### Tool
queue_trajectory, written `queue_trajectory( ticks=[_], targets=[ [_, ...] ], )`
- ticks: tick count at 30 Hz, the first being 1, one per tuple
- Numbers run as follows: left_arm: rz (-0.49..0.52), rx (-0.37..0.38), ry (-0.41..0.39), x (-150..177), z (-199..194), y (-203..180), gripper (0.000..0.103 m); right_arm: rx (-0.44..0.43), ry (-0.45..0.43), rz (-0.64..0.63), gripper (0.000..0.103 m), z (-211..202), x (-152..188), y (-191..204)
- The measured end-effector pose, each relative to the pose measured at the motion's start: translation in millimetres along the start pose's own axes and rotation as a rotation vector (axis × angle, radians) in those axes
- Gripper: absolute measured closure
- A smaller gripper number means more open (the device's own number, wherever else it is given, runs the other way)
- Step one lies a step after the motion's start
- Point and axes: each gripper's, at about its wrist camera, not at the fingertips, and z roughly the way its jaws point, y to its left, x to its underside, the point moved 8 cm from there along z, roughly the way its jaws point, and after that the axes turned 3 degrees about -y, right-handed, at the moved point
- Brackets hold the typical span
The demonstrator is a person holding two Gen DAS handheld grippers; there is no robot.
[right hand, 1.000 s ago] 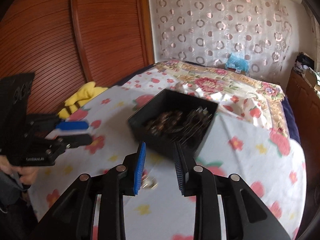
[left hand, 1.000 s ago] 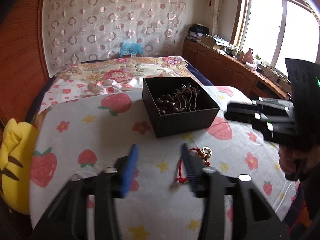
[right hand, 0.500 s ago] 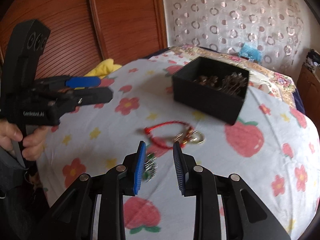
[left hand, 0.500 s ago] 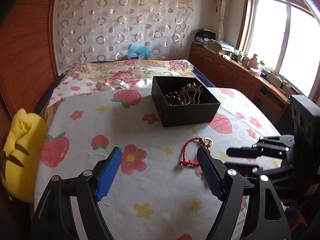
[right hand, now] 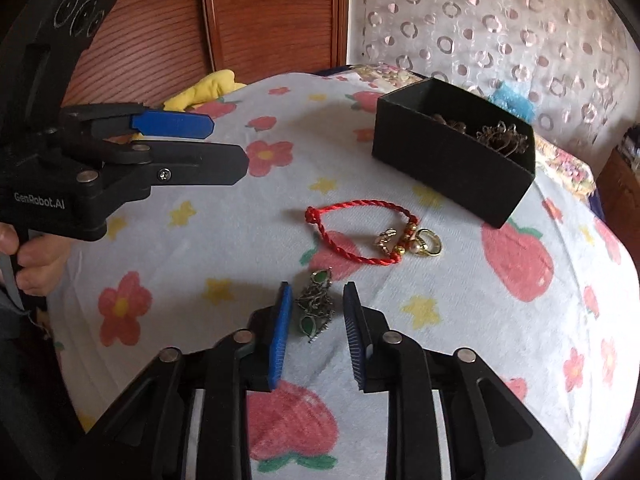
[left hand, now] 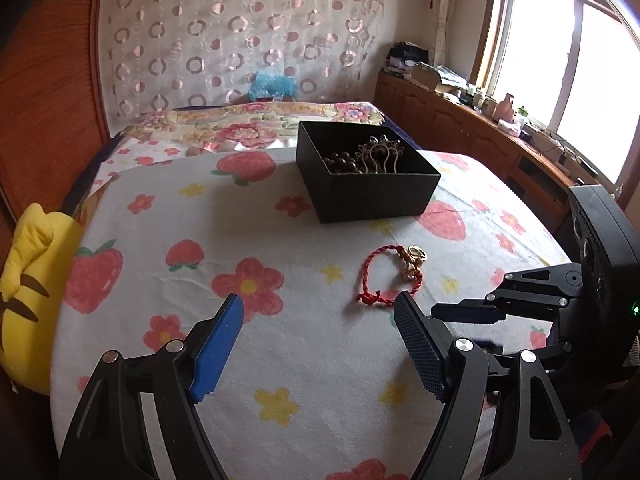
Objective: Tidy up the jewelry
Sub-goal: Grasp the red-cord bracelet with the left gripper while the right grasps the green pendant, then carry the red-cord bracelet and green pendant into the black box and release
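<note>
Bedroom daylight fell across a bed whose white blanket, printed with strawberries and flowers, carried the jewelry. Toward the far end sat a black box holding dark beads and a metal hairpiece. Nearer, a red cord bracelet with gold charms lay touching a gold ring. The right gripper pointed down over a green-stoned antique-metal ornament; its jaws had just been closing, the ornament lay between them, yet a gap showed on each side. The left gripper hovered wide open and empty, just short of the bracelet's knot. A yellow plush cushion leaned at the blanket's left edge
</note>
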Motion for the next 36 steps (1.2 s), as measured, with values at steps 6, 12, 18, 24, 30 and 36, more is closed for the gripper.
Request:
queue_trajectory(
  ticks=[6,12,18,24,30,36],
  targets=[
    [0.009,0.013,0.03,0,13,-8,0.029,-0.015,-0.009,0.038,0.086,-10,5,-16],
    [0.032,0.037,0.081,0,35,-19,0.036,0.01,-0.037,0.068,0.086,-21,5,-33],
    [0.059,0.035,0.145,4,58,-27,0.061,0.027,-0.063,0.089,0.086,-33,3,-45],
    [0.079,0.041,0.145,3,60,-34,0.094,0.038,-0.071,0.095,0.086,-38,3,-51],
    [0.094,0.039,0.107,-6,51,-41,0.096,0.042,-0.086,0.098,0.086,-43,-1,-53],
    [0.095,0.049,0.029,-26,30,-48,0.097,0.051,-0.104,0.092,0.086,-49,-11,-57]
  ],
)
